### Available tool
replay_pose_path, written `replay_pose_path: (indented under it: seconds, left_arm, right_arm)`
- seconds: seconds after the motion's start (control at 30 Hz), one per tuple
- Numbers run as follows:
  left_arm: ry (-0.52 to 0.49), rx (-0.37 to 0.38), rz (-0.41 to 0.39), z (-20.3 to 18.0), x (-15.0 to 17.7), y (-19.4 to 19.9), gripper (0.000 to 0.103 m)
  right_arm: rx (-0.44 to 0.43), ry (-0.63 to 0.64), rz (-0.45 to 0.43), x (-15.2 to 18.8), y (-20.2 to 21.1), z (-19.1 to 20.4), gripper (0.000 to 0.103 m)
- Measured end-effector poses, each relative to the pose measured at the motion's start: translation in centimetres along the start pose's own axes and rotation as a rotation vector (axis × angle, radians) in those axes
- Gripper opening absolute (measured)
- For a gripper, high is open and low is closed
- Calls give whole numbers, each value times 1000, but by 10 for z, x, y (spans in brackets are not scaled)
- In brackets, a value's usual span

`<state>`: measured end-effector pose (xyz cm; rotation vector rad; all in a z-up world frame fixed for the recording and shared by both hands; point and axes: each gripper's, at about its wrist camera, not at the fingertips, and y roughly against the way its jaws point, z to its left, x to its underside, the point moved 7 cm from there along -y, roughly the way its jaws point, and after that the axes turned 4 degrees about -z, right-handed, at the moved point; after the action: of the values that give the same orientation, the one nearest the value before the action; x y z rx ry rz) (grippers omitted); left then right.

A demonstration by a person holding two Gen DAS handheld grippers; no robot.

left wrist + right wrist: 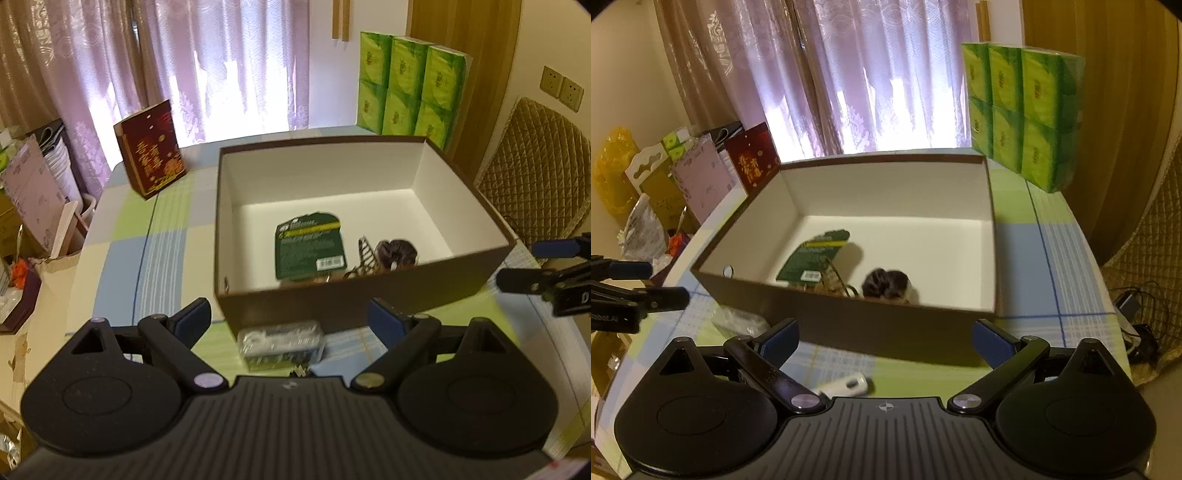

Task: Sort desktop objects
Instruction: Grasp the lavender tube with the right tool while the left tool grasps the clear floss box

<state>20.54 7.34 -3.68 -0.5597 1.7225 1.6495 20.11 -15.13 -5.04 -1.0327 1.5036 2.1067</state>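
1. The left gripper [290,325] is spread wide with nothing between its blue-padded fingers [192,321]; it grasps nothing.
2. Just below and between those fingers, a small clear plastic case [280,341] lies on the checked tablecloth [162,236], close against the near wall of the box. A pale flat packet [351,345] lies beside the case on its right.
3. The right gripper [886,341] is likewise spread wide and empty, its fingers [991,341] apart over the cloth in front of the box.
4. Below the right gripper, a small white gadget [847,386] lies on the cloth, near the edge of the gripper's body.
5. Each gripper shows at the side of the other's view: the right one at the right edge of the left view, the left one at the left edge of the right view, both in front of the box corners.
6. The brown box [369,295] with a white inside stands open on the table ahead of both grippers.
7. Inside it, towards the near wall, lie a dark green card pack [310,243], a brown hair clip [364,258] and a dark hair tie [397,251], all close together.
8. Beyond the box, a dark red gift bag [151,147] stands upright on the left, and a stack of green tissue packs [410,85] stands at the far right corner.
9. Curtains [207,66] hang behind the table.
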Motion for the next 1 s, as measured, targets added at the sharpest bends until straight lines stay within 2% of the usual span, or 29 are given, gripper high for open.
replay_pose_path:
  seconds: [0.17,0.4,0.63,0.7,0.87,1.0]
  left_arm:
    - [-11,20,33,-4,31,4,86]
    - [-18,64,110,-16,73,0,76]
    - [-60,80,152,-26,96,-7,70]
    - [-80,83,155,-29,98,-9,69]
    - [-138,97,155,-35,102,-11,69]
    - [-181,113,166,-39,107,-15,70]
  right_arm:
    - [8,31,18,25,6,-8,98]
    - [-1,39,100,69,4,-15,97]
    - [11,67,164,98,-4,-18,97]
    - [13,71,173,103,-7,-17,94]
    - [16,91,203,113,-14,-16,79]
    - [15,94,226,119,-20,-16,74]
